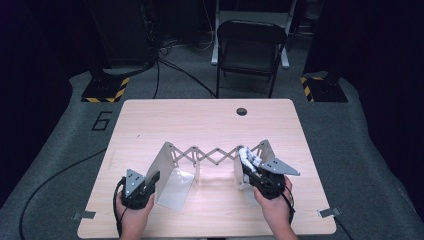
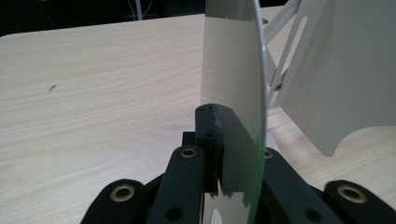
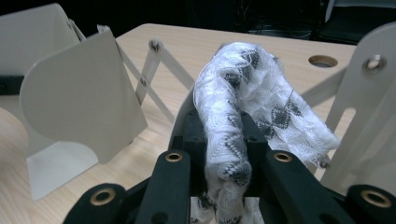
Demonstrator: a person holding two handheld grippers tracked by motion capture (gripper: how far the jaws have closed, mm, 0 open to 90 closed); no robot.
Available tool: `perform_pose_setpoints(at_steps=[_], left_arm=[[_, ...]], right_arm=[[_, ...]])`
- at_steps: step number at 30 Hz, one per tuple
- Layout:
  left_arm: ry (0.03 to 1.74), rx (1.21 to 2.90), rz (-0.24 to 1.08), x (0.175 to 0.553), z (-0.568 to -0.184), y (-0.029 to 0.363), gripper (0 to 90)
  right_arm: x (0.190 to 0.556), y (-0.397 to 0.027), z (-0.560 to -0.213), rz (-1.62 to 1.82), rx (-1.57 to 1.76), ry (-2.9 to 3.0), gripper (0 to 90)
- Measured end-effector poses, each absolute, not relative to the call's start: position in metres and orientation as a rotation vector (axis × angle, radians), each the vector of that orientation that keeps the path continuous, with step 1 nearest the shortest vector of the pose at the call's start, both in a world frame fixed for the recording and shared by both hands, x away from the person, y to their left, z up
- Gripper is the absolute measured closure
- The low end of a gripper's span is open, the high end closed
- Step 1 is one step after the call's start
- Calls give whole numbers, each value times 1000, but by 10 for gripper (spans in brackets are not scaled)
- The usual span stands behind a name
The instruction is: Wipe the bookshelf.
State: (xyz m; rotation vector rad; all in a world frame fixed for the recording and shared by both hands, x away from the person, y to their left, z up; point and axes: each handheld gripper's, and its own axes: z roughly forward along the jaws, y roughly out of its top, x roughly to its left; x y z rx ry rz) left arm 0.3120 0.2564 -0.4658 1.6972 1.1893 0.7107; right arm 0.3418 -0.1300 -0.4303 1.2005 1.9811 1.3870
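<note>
A white metal expanding rack stands across the table, its scissor lattice (image 1: 207, 155) stretched out between two end plates. My left gripper (image 1: 153, 179) is shut on the edge of the left end plate (image 1: 172, 175); in the left gripper view that thin plate (image 2: 233, 60) stands upright between the jaws of the left gripper (image 2: 233, 140). My right gripper (image 1: 255, 172) sits at the right end plate (image 1: 265, 149), shut on a white cloth (image 1: 246, 156) with a grey pattern. In the right gripper view the cloth (image 3: 247, 88) drapes folded over the jaws of the right gripper (image 3: 224, 135).
A round hole (image 1: 242, 111) lies near the far edge of the wooden table (image 1: 200, 120). A black folding chair (image 1: 250, 50) stands beyond the table. The rack's far plates (image 3: 79, 98) (image 2: 345, 70) stand close on either side of the grippers.
</note>
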Motion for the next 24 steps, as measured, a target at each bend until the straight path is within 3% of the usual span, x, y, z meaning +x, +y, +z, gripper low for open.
perform_pose_setpoints(at_steps=[4,15,24], left_arm=[[1188,1698,712,312,-466,256,881],[1190,1699,712,312,-466,256,882],[1192,1697,715,312,-466,256,882]], right_arm=[[345,-127,-430,1370,1184,1991,777],[329,-130,-470,1256,1233,2124,777],[311,-136,-420,1399,1114,2006,777]])
